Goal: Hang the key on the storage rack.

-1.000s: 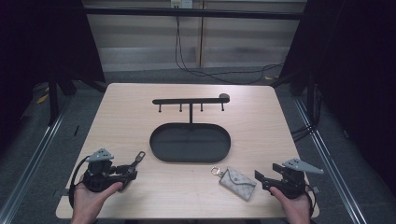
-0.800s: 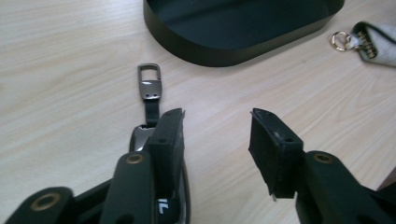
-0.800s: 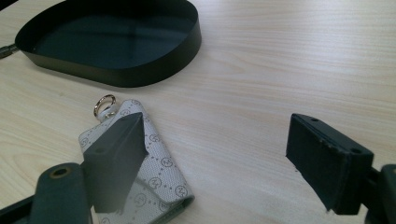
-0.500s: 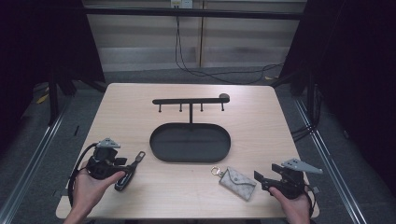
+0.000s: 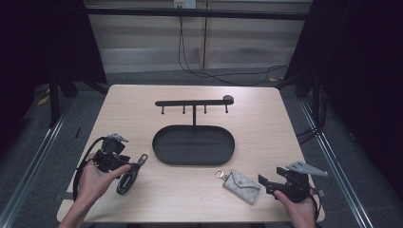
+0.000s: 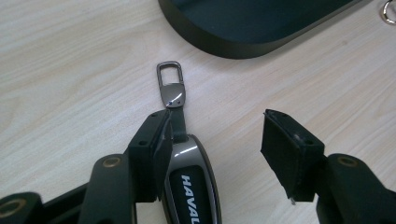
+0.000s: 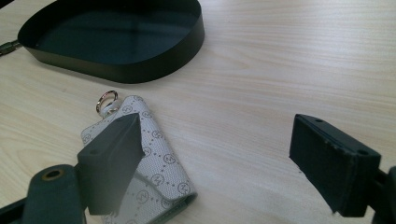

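left gripper point(image 5: 135, 164): jaws have just been opening, now loose around the car key point(image 6: 189, 179) flat on the table point(image 5: 138, 109), left of tray point(image 5: 193, 145)
right gripper point(image 5: 263, 181): wide open, gripping nothing, beside key pouch point(image 5: 243, 186)
step: looks like lining up grabs
next: probably close on key, then hang it on a hook of the rack point(image 5: 194, 102)

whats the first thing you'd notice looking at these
The black oval tray with its hook rack sits mid-table and draws the eye first. Near the front left edge, a dark car key fob lies between the open jaws of the left gripper, which have just been opening. At the front right, a pale patterned key pouch lies by the open right gripper.
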### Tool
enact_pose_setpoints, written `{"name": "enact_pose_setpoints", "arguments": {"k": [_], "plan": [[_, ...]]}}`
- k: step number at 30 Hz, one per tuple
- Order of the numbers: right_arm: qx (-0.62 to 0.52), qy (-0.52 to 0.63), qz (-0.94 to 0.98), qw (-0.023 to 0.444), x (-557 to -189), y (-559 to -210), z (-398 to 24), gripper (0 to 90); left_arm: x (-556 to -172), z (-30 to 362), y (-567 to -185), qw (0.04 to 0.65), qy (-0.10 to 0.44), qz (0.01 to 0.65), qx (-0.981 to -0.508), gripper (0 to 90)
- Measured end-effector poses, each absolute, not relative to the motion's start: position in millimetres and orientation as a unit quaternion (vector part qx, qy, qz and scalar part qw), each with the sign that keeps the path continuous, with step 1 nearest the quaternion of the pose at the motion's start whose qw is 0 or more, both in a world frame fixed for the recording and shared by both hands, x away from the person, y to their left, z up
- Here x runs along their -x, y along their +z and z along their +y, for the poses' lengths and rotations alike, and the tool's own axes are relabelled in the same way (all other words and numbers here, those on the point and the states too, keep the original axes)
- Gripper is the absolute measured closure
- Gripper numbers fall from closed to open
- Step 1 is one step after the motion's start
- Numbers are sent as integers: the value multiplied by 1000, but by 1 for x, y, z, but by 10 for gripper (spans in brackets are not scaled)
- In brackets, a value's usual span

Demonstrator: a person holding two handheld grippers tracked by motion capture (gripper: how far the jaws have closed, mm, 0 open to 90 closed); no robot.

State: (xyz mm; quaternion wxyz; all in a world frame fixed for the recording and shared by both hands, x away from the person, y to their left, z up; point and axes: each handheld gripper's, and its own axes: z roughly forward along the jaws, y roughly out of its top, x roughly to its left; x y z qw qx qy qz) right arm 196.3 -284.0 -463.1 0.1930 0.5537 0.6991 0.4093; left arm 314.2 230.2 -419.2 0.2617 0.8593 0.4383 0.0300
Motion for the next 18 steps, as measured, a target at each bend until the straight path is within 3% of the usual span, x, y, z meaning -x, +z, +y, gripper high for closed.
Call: {"name": "enact_pose_setpoints", "arguments": {"k": [10, 18], "plan": [[-552, 408, 702, 190, -197, -464, -284, 169, -337, 216, -424, 209, 26, 430, -878, 505], [-552, 407, 703, 188, -197, -464, -283, 169, -349, 214, -430, 179, 12, 437, -882, 490]]}}
